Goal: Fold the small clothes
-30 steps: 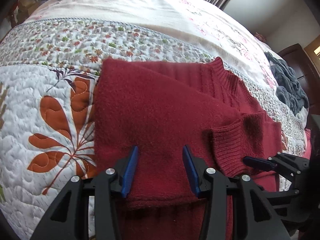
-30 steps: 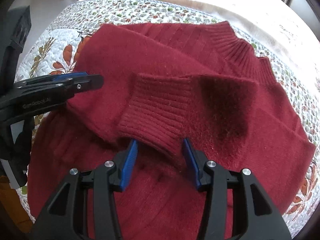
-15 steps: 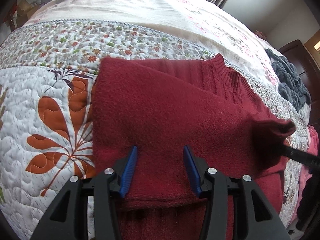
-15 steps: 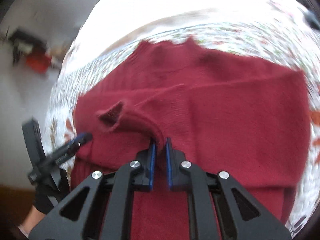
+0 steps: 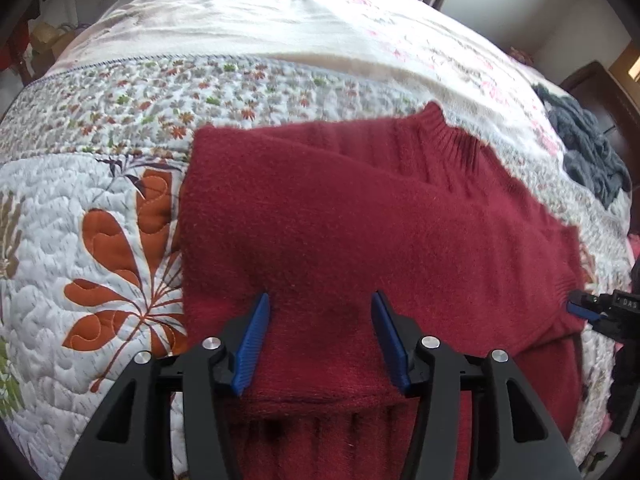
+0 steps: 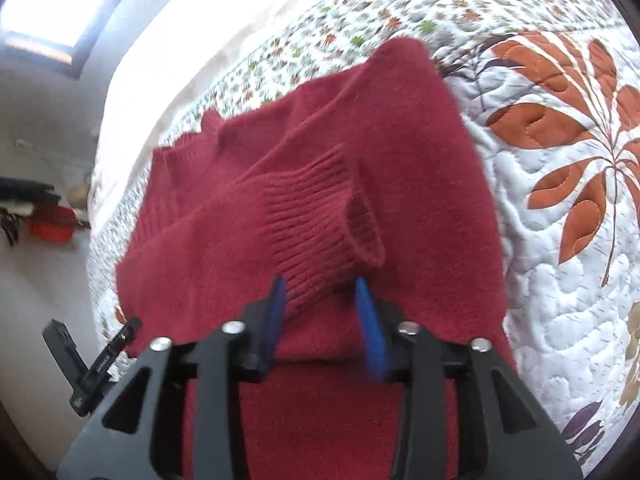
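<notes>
A dark red knitted sweater (image 5: 340, 220) lies on the quilted bed, one sleeve folded across its body. My left gripper (image 5: 320, 336) is open low over the sweater's near part, and fabric spans the gap between its blue pads. In the right wrist view the ribbed cuff (image 6: 320, 216) of the sweater (image 6: 240, 280) stands lifted, its lower end between the spread, blurred fingers of my right gripper (image 6: 322, 316). The right gripper's tip (image 5: 588, 312) shows at the sweater's right edge. The left gripper (image 6: 120, 340) appears at lower left.
The quilt (image 5: 120, 260) has orange leaf prints and a flowered band. A grey-blue garment (image 5: 588, 160) lies at the far right of the bed near dark wooden furniture (image 5: 600, 88). Red and dark items (image 6: 52, 224) sit on the floor beside the bed.
The right gripper shut on the sleeve, carried it across the sweater to the other side, and its fingers have now spread apart around the cuff. The left gripper stayed open in place.
</notes>
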A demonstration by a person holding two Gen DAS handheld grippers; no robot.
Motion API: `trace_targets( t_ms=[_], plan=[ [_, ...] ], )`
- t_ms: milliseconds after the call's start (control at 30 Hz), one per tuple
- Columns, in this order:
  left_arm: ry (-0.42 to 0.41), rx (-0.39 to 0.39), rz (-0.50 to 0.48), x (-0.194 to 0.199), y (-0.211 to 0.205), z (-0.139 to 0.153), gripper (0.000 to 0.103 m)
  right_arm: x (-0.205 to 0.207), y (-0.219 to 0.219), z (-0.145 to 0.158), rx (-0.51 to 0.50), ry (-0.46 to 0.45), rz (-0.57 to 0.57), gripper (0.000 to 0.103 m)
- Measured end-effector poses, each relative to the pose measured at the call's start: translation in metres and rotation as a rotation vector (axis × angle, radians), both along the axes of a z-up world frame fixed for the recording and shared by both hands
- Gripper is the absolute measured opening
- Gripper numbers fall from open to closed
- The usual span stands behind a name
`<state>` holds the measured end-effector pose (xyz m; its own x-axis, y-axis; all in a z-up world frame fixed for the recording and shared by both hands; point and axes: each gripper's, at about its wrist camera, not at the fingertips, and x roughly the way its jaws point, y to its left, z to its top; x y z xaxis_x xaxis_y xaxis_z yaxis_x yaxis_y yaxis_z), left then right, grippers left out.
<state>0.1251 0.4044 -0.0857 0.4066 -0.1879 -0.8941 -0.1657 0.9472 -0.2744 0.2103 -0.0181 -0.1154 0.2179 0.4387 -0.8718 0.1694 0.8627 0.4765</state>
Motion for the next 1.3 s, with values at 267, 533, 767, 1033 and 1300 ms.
trace_targets(
  t_ms=[267, 533, 767, 1033, 1300],
  plan=[
    [-0.004, -0.008, -0.041, 0.004, -0.017, 0.005, 0.053, 0.014, -0.011, -0.012, 0.030, 0.028, -0.033, 0.014],
    [0.016, 0.040, -0.063, 0.000, -0.024, -0.013, 0.053, 0.011, -0.008, -0.025, -0.032, 0.062, -0.028, 0.013],
    [0.020, 0.038, -0.047, -0.001, -0.024, -0.003, 0.054, 0.002, -0.015, -0.009, -0.012, 0.022, -0.007, 0.027],
    [0.033, 0.069, -0.035, -0.070, -0.014, 0.031, 0.064, -0.074, -0.019, 0.039, -0.120, -0.080, 0.153, 0.052],
    [0.206, 0.095, -0.023, -0.186, 0.004, 0.036, 0.065, -0.188, -0.033, 0.046, -0.157, 0.008, 0.260, 0.054]
  ],
)
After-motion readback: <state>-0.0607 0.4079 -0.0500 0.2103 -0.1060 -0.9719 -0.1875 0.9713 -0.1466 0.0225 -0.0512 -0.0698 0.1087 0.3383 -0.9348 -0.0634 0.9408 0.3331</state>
